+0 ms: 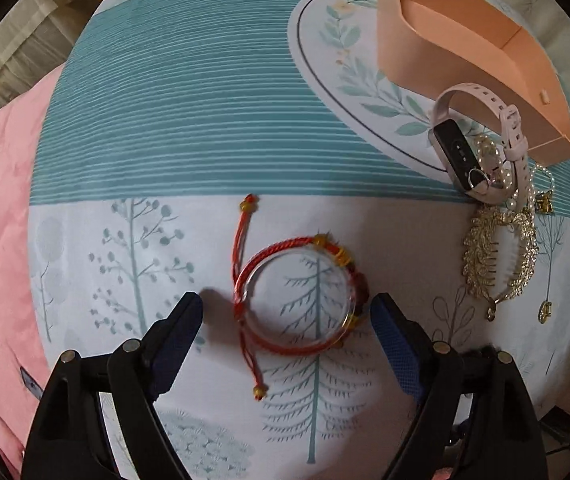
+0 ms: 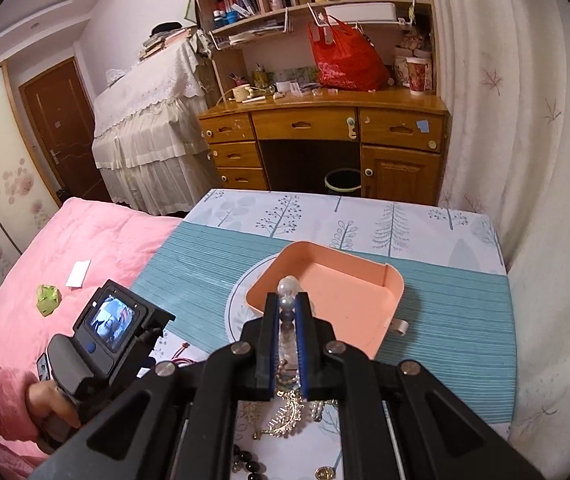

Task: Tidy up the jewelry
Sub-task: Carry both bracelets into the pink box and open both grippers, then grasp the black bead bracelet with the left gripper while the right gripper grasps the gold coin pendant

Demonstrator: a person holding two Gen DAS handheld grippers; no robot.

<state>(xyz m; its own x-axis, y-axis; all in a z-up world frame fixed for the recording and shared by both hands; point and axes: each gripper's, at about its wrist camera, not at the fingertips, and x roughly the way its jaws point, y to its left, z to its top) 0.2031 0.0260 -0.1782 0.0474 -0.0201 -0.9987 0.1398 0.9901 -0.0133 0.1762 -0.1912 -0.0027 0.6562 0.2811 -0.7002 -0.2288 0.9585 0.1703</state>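
Observation:
A red cord bracelet (image 1: 281,292) around a clear bangle (image 1: 301,300) lies on the patterned cloth between the fingers of my open left gripper (image 1: 287,312). To the right lie a pink smart watch (image 1: 473,136), pearls and a gold hair comb (image 1: 497,256). The peach tray (image 1: 465,40) sits at the back right. My right gripper (image 2: 288,300) is shut on a pearl strand (image 2: 288,288), held above the near edge of the peach tray (image 2: 345,292). The gold comb (image 2: 285,416) lies below it.
The cloth-covered table (image 2: 445,280) stands beside a pink bed (image 2: 85,248) with a white paper (image 2: 78,273) and a green scrap (image 2: 48,298). A wooden desk (image 2: 325,140) and curtain (image 2: 525,160) stand beyond. The left gripper's camera body (image 2: 113,336) is at lower left.

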